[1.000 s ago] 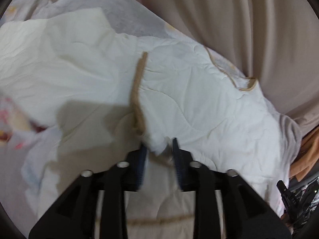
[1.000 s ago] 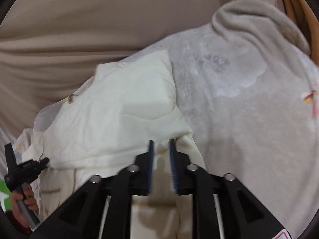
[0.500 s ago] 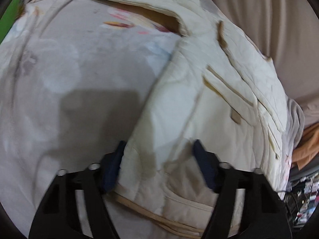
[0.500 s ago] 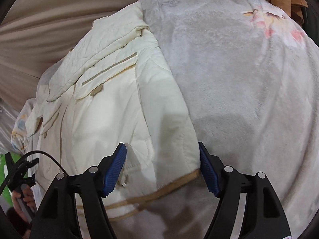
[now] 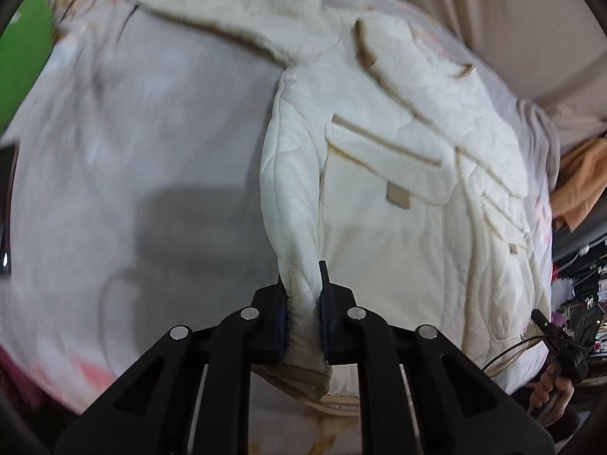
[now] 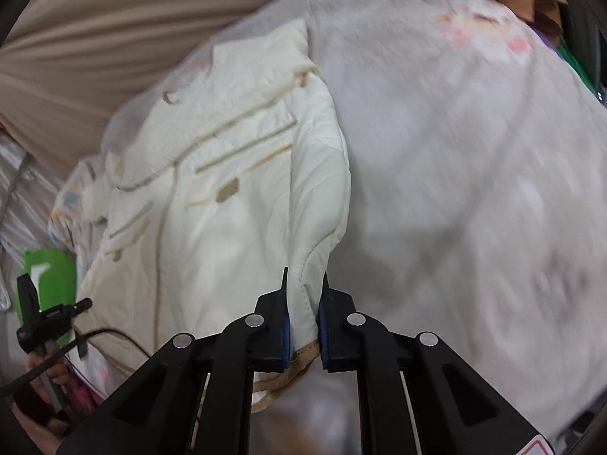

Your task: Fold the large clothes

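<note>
A cream quilted jacket (image 5: 398,189) with tan trim and flap pockets lies spread on a grey fleece blanket (image 5: 132,151). It also shows in the right wrist view (image 6: 227,208). My left gripper (image 5: 302,284) is shut on the jacket's near left hem corner. My right gripper (image 6: 303,288) is shut on the jacket's near right hem corner, where tan binding hangs below the fingers. The other gripper shows at the edge of each view, at lower right (image 5: 561,349) and at lower left (image 6: 41,318).
Beige curtains (image 6: 114,38) hang behind the bed. An orange cloth (image 5: 580,182) lies at the right edge, clutter beyond it. A green object (image 5: 22,57) sits at the far left. The blanket (image 6: 474,151) stretches wide beside the jacket.
Both grippers were open over the jacket's hem half a second ago. Both have now closed on the hem corners. The jacket lies spread flat, front up.
</note>
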`<control>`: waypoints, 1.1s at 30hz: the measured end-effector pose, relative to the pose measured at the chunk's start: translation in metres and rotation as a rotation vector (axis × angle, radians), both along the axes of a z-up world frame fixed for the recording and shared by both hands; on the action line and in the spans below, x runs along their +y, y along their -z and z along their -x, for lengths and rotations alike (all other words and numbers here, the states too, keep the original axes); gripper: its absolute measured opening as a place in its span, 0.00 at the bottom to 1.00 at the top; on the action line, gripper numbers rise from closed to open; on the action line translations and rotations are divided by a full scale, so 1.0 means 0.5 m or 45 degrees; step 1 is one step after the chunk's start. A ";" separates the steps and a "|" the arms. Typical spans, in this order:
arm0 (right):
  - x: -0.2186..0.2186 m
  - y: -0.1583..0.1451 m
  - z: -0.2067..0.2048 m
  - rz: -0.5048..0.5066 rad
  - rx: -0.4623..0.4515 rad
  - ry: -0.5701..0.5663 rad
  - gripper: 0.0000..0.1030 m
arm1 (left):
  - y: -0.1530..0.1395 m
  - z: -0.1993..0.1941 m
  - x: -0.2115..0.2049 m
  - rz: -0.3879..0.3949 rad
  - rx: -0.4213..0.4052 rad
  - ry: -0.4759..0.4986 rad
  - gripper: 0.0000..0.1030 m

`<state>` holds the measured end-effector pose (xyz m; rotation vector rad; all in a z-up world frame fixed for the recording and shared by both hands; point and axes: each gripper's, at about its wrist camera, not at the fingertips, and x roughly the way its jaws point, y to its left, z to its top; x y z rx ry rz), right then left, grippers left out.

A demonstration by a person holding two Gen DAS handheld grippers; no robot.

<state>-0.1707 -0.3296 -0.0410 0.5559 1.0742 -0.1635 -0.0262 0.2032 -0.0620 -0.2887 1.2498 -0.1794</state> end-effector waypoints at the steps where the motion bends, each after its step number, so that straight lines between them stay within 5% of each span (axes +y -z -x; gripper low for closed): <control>1: 0.005 0.015 0.032 0.010 0.058 -0.011 0.11 | 0.016 0.039 0.005 -0.016 0.045 -0.003 0.12; 4: 0.019 0.055 0.108 0.042 0.216 -0.021 0.19 | 0.025 0.116 0.029 0.000 0.104 -0.079 0.16; 7: 0.003 0.015 0.115 0.085 0.210 0.036 0.28 | -0.045 0.118 0.057 0.036 0.035 -0.185 0.19; 10: -0.039 -0.075 0.056 0.177 0.027 0.096 0.33 | -0.148 0.047 0.048 0.077 -0.172 -0.175 0.35; 13: -0.075 -0.125 -0.041 0.177 -0.153 0.146 0.41 | -0.196 -0.052 -0.002 0.106 -0.308 -0.108 0.38; 16: -0.102 -0.113 -0.152 0.155 -0.241 0.176 0.46 | -0.177 -0.183 -0.092 0.131 -0.330 -0.049 0.42; 21: -0.110 -0.019 -0.305 0.103 -0.198 0.210 0.47 | -0.054 -0.326 -0.180 0.129 -0.177 -0.033 0.40; 22: -0.112 -0.005 -0.319 0.099 -0.195 0.222 0.35 | -0.036 -0.335 -0.188 0.094 -0.167 -0.032 0.22; 23: -0.108 0.002 -0.328 0.088 -0.212 0.229 0.02 | -0.022 -0.343 -0.193 0.090 -0.156 -0.025 0.09; 24: -0.106 -0.001 -0.331 0.070 -0.248 0.225 0.01 | -0.015 -0.348 -0.201 0.100 -0.151 -0.022 0.00; 26: -0.096 -0.016 -0.325 0.120 -0.323 0.226 0.01 | -0.023 -0.351 -0.191 0.071 -0.204 -0.030 0.00; 30: -0.132 0.077 -0.328 0.114 -0.118 0.184 0.00 | 0.017 -0.373 -0.183 0.024 -0.158 -0.014 0.00; 33: -0.123 0.010 -0.332 0.226 -0.151 0.187 0.00 | -0.051 -0.362 -0.166 0.056 -0.236 -0.051 0.00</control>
